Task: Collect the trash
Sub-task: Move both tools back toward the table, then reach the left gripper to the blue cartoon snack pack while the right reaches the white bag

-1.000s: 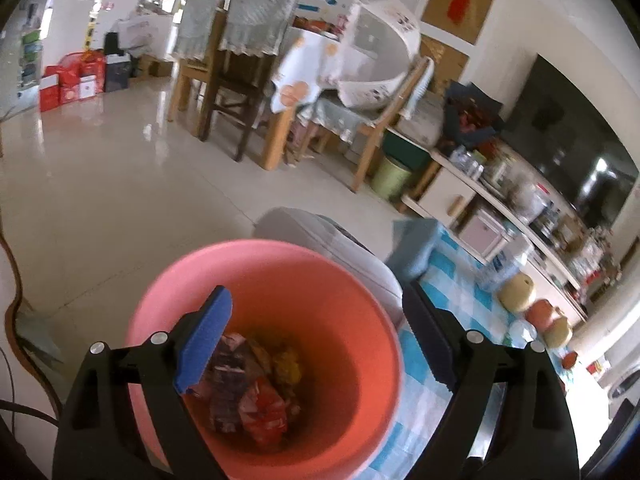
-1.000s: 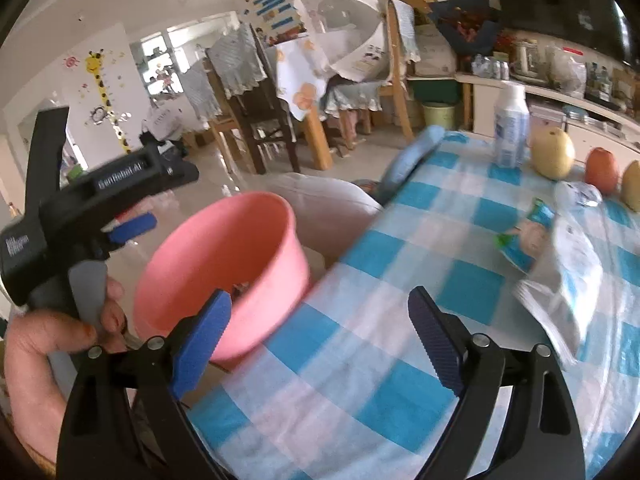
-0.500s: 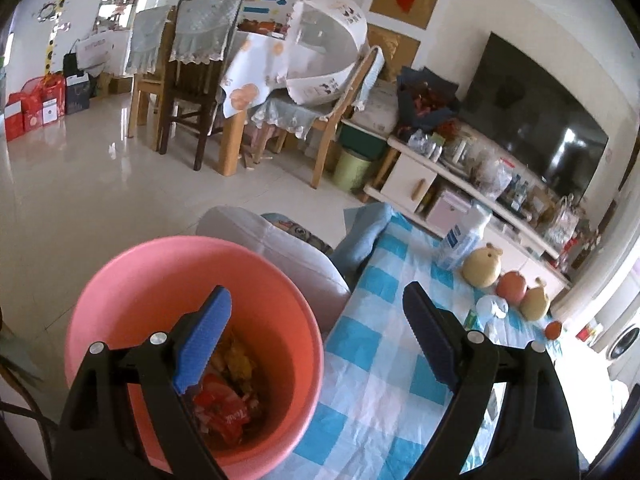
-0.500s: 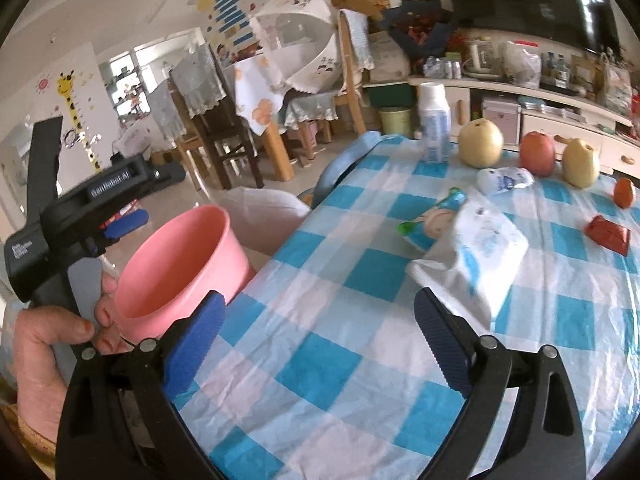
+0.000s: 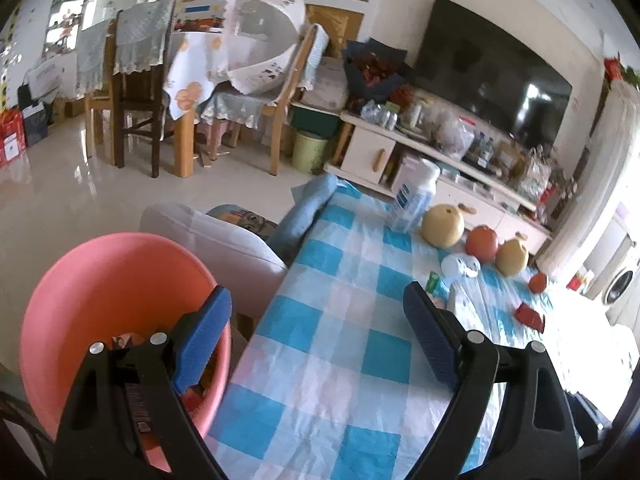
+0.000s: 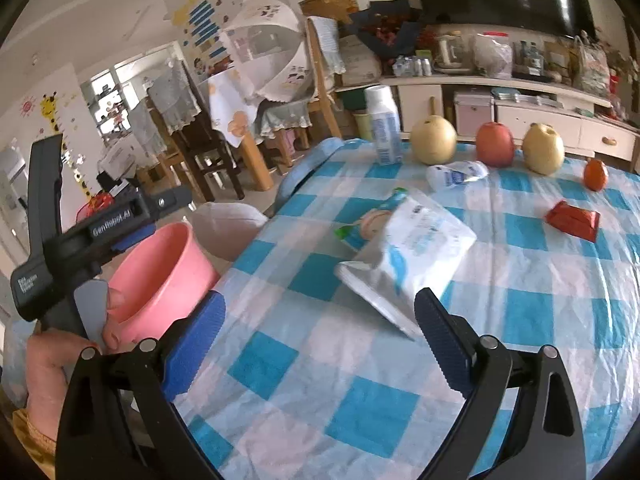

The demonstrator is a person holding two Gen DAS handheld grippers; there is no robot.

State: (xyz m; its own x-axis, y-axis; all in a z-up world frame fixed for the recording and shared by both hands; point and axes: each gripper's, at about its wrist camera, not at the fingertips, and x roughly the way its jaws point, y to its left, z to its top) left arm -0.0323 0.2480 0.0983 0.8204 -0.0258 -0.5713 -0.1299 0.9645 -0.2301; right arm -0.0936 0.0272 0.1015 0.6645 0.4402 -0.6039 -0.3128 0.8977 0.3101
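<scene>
White plastic wrapper (image 6: 408, 252) lies on checked tablecloth (image 6: 360, 380), just ahead of right gripper (image 6: 320, 340), jaws spread, empty. Left gripper (image 5: 320, 340) also spread. Pink bin (image 5: 112, 280) sits beside table edge. Risk: thin film slips from pads.

Trash inside pink bin (image 5: 100, 288) mostly hidden behind left gripper (image 5: 316, 332) finger — only scraps of wrapper show. Bin's lower part cut off by frame edge in left wrist view. Green-topped snack packet (image 6: 368, 224) half covered by white tissue pack (image 6: 416, 248); print on it blurred. Label on white bottle (image 6: 384, 128) too small to read. Person's hand (image 6: 60, 364) cut off at left edge.
</scene>
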